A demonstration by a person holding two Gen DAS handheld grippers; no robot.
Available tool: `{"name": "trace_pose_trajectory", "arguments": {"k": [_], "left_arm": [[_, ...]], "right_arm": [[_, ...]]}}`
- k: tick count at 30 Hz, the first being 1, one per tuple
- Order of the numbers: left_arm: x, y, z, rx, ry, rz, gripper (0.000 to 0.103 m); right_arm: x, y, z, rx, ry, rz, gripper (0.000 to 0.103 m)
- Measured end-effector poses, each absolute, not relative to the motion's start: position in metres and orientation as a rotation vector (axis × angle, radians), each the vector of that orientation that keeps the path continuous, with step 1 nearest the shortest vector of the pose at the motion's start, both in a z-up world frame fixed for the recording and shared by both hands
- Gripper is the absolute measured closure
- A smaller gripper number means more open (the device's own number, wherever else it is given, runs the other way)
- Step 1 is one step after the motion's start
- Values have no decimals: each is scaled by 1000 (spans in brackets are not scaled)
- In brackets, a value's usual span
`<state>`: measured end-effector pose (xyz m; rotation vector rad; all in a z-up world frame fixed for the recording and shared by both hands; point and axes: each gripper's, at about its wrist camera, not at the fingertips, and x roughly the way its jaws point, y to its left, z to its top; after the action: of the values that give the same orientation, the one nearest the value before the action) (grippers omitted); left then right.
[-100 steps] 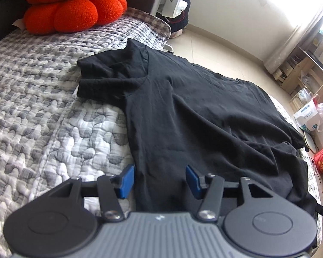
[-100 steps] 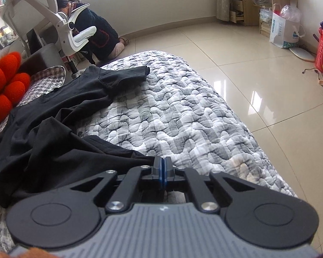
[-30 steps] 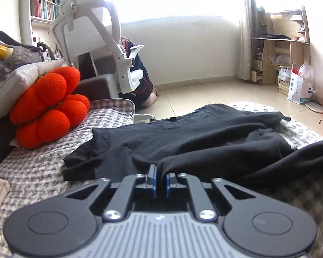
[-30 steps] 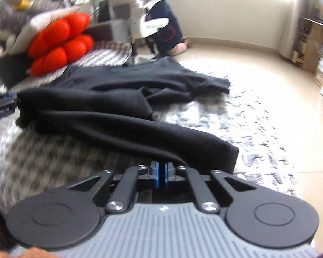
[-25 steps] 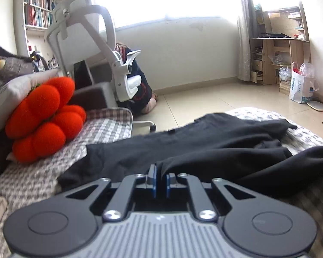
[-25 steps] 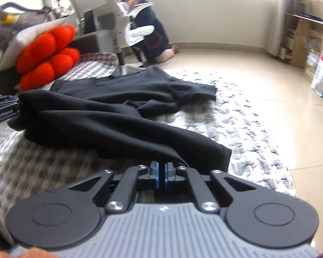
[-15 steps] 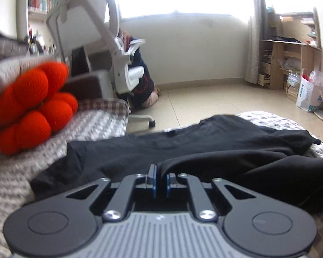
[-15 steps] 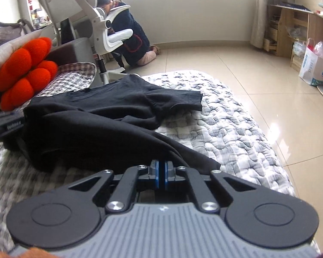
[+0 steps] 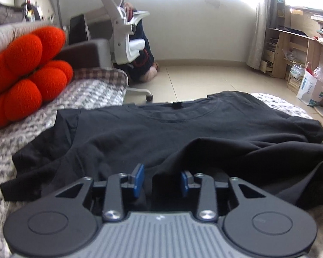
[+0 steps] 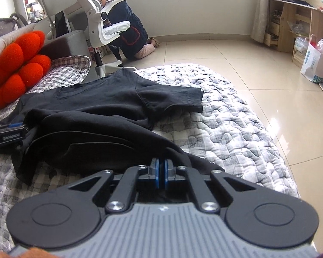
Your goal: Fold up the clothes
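Moved since a second ago: left gripper (image 9: 161,179) blue pads, then nearly together on the shirt's hem, now stand apart at a middling gap and are opening; both views sit lower and closer over the bed.

Item 1, black T-shirt (image 9: 183,133). Lies on the quilted grey-and-white bedcover (image 10: 230,124), collar at the far side with a small tag at the neckline. Bottom hem is folded up over the body, forming a thick doubled layer along the near edge. One short sleeve spreads flat to the right in the right wrist view; the other sleeve lies to the left in the left wrist view, creased.

Item 2, left gripper. Fold of black cloth sits between the parted pads, resting against the right-hand pad; the left pad is clear of it. Also seen edge-on at the left border of the right wrist view, at the shirt's left end.

Item 3, right gripper (image 10: 161,175). Pads pressed close, a thin edge of the shirt's hem pinched between them at the near right corner of the fold.

Item 4, orange-red lobed cushion (image 9: 25,73). Far left on the bed, apart from the shirt.

Item 5, white office chair (image 10: 92,19). Beyond the far end of the bed, on the tiled floor (image 10: 258,71); a person in dark clothing crouches behind it.

Item 6, wooden shelving (image 9: 295,49). Far right against the wall, with a white paper bag (image 10: 314,64) on the floor before it.
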<state>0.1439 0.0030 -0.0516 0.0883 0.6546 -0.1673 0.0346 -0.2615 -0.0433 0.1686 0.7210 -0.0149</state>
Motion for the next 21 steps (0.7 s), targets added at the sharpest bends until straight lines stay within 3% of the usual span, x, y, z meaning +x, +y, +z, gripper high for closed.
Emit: {"name": "trace_pose_trajectory", "arguments": {"k": [2,5,21], "left_arm": [[139,10,-44,45,686,-183,51],[133,23,-36,-61,752,-215,45],[131,53,-45,-568,854,-317,43]], "right_arm": [[34,-261,-42,172,721,-17,99],[32,-260,-40,175,719,-20,99],[-1,-251,-28,206,687,-22,99]]}}
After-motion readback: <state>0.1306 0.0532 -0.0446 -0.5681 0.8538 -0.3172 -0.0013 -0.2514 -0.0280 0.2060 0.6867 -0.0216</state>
